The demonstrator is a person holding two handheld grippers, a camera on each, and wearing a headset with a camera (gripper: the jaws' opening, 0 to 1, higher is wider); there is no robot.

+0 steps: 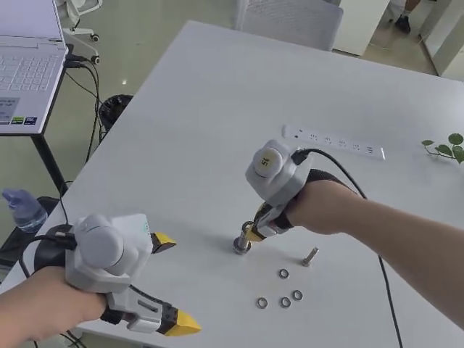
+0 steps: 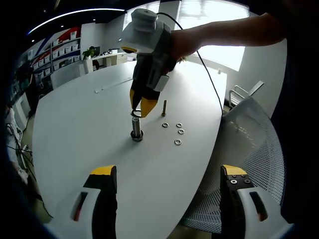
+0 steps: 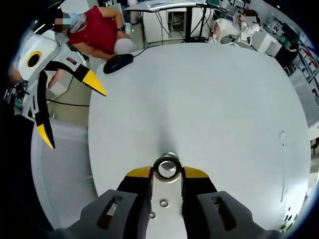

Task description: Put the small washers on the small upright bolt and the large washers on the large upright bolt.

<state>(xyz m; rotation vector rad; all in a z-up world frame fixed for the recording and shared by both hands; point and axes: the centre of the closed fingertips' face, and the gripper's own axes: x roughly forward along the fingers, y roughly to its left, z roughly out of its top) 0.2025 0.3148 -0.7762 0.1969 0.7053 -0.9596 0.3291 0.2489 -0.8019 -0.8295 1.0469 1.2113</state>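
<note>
Now the right gripper (image 1: 251,232) pinches a large washer (image 3: 155,170) just above the large bolt (image 2: 136,133), so next it should centre the hole over the tip and let go; the left gripper (image 2: 167,174) hangs spread, small washers (image 1: 286,301) lying near the small bolt (image 1: 310,256).

Head view: large upright bolt (image 1: 241,247) top and gripped washer (image 3: 167,168) hidden behind right gripper (image 1: 251,233) tips. Laptop (image 1: 25,65) cut by left edge. Loose washers (image 1: 284,274) too small to size.
</note>
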